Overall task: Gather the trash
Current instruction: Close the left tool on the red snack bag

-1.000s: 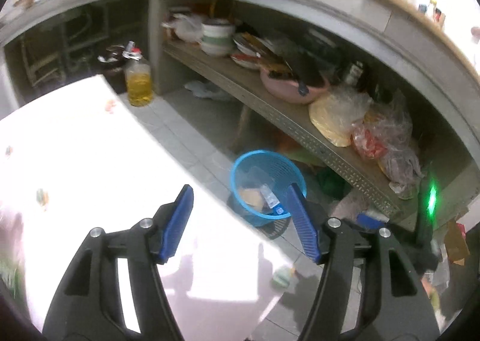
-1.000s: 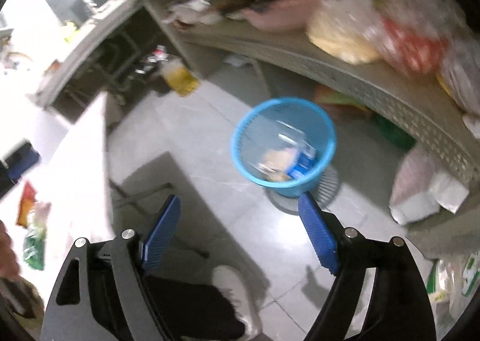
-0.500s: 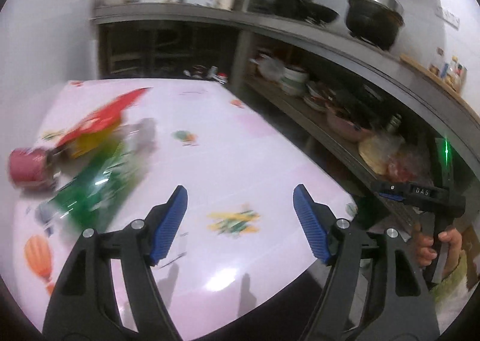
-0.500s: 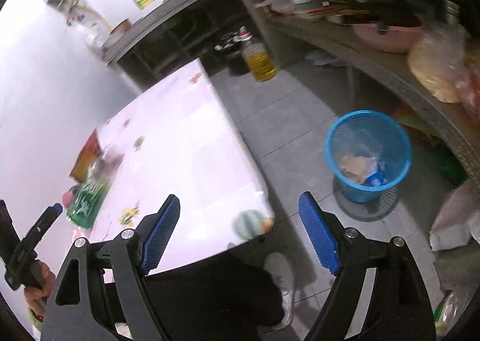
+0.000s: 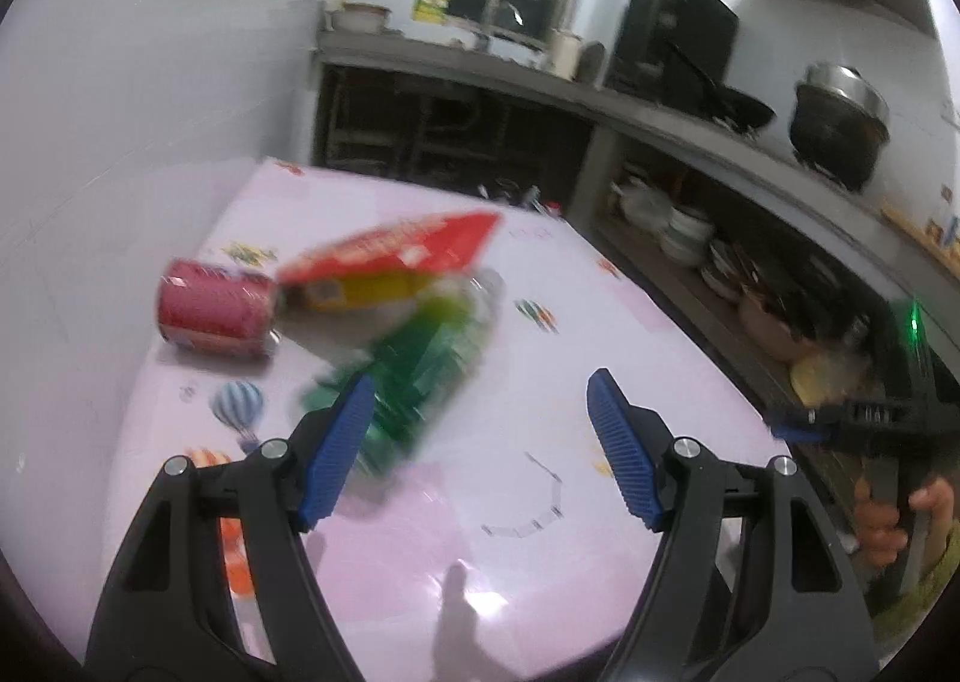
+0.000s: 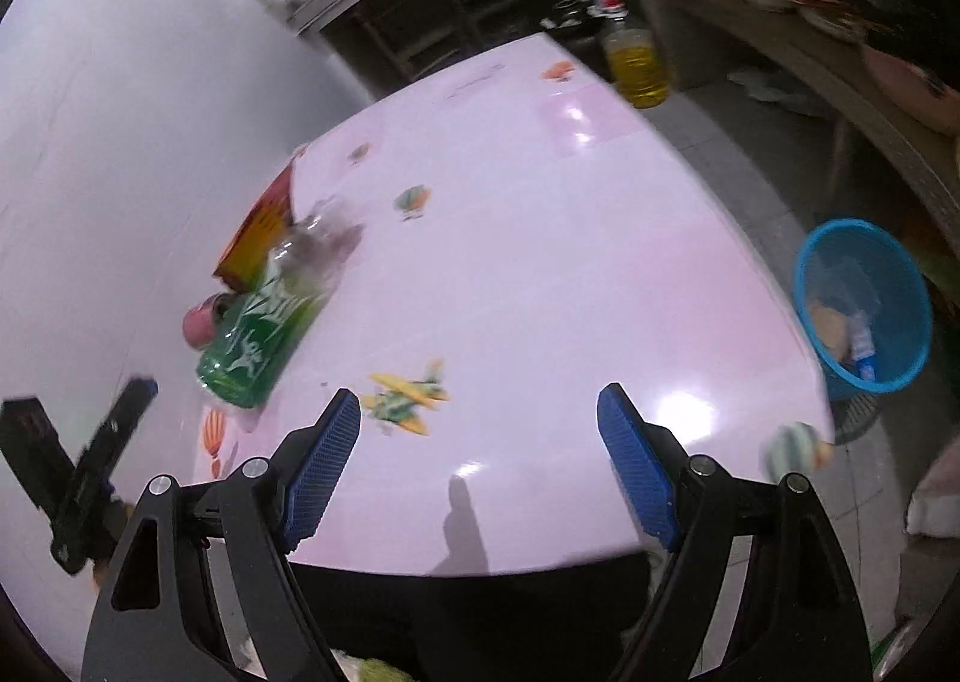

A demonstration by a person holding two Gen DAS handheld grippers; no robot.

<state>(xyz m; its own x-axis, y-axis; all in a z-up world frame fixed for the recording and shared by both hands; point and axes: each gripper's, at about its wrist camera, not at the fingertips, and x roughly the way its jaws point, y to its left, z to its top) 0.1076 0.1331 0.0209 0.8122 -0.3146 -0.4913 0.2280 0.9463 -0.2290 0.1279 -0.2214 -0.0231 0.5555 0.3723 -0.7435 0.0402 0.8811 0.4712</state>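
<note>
Two wrist views over a pale pink, glossy table (image 6: pixel 540 274) printed with small balloon and aeroplane motifs. The left gripper (image 5: pixel 480 442), black-armed with blue ribbed pads, hangs above the near part of the table with its jaws spread wide and nothing between them; the right gripper (image 6: pixel 480 460), of the same build, is likewise spread wide and empty over the table's near edge. The trash lies in a cluster toward the wall side of the table: a green-labelled clear plastic bottle (image 6: pixel 264 334) on its side, a flat red and yellow cardboard carton (image 5: pixel 396 262) touching the bottle's far end, and a pink-red drink can (image 5: pixel 216 310) on its side just beside the carton. All three are blurred in the left wrist view. In that view the left pad overlaps the near end of the bottle, though whether it touches cannot be told. A round blue plastic mesh waste basket (image 6: pixel 900 286) stands on the grey tiled floor off the table's right edge, well apart from the cluster, with a few pieces of paper and packaging inside. A plastic jug of yellow oil (image 6: pixel 636 63) stands on the floor beyond the table's far corner. A grey concrete counter (image 5: pixel 690 135) with crockery on its lower shelf runs along the right.
</note>
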